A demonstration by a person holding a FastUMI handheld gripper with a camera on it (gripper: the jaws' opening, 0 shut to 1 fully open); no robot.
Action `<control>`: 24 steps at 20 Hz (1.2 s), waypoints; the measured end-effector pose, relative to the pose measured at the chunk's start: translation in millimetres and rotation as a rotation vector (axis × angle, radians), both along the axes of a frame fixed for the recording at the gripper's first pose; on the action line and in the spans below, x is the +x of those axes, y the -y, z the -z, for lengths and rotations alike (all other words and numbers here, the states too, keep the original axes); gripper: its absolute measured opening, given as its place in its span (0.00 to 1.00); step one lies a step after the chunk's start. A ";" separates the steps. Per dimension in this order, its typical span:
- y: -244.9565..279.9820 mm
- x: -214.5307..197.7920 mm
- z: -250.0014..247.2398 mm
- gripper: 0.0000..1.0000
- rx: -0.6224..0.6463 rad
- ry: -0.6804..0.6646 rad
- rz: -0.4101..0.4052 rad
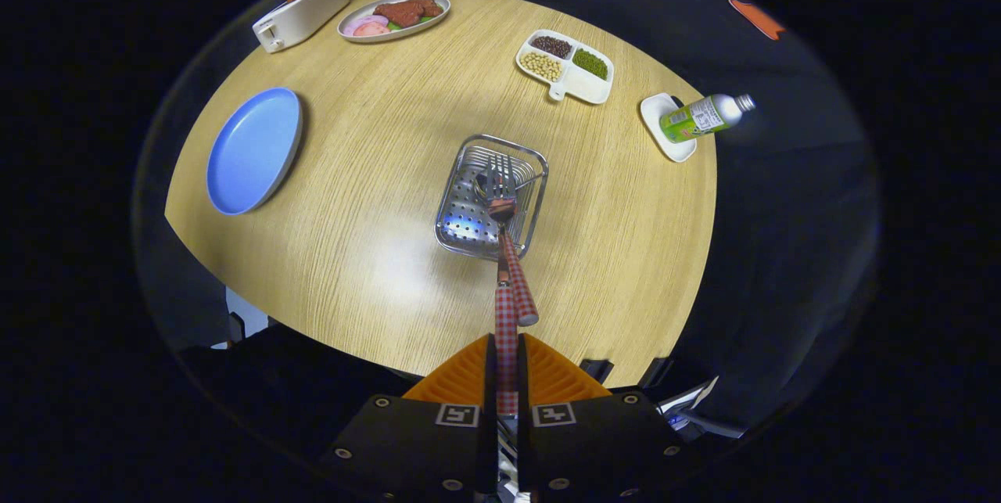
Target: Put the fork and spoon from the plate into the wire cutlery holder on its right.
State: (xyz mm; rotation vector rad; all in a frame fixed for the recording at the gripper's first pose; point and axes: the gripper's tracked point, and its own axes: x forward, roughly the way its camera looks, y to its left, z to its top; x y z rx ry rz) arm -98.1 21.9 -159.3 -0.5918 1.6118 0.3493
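Observation:
My gripper [507, 343] is shut on the red-checked handle of the spoon [506, 331], held between the orange fingers [469, 374]. The spoon points straight ahead, and its bowl hangs over the wire cutlery holder [461, 213] in the middle of the table. The fork [522, 292] stands in the holder. Its tines rest inside and its checked handle leans out over the near rim, beside the spoon's shaft. The blue plate [254, 151] lies to the left of the holder with nothing on it.
Beyond the holder are a white divided dish of beans [565, 65], a plate of meat and vegetables [393, 16] and a white toaster [301, 12]. A green bottle [704, 116] lies across a small white dish [665, 127] at the right. The round wooden table's [375, 253] edge is near.

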 end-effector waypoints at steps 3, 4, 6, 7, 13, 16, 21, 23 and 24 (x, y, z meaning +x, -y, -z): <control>-1.1 0.3 -1.4 0.10 -0.013 -0.059 -0.027; 0.6 1.1 -3.0 0.10 -0.029 -0.077 -0.036; 2.1 7.7 -6.1 0.10 -0.059 -0.097 -0.067; 2.0 11.6 -8.4 0.10 -0.066 -0.111 -0.099; 4.8 33.1 -4.2 0.10 -0.145 -0.190 -0.205; 0.3 38.5 -4.6 0.10 -0.161 -0.226 -0.226; -2.3 37.9 -0.2 0.10 -0.195 -0.317 -0.271; -4.6 42.5 0.4 0.10 -0.203 -0.342 -0.295; -7.8 43.7 2.2 0.10 -0.193 -0.351 -0.299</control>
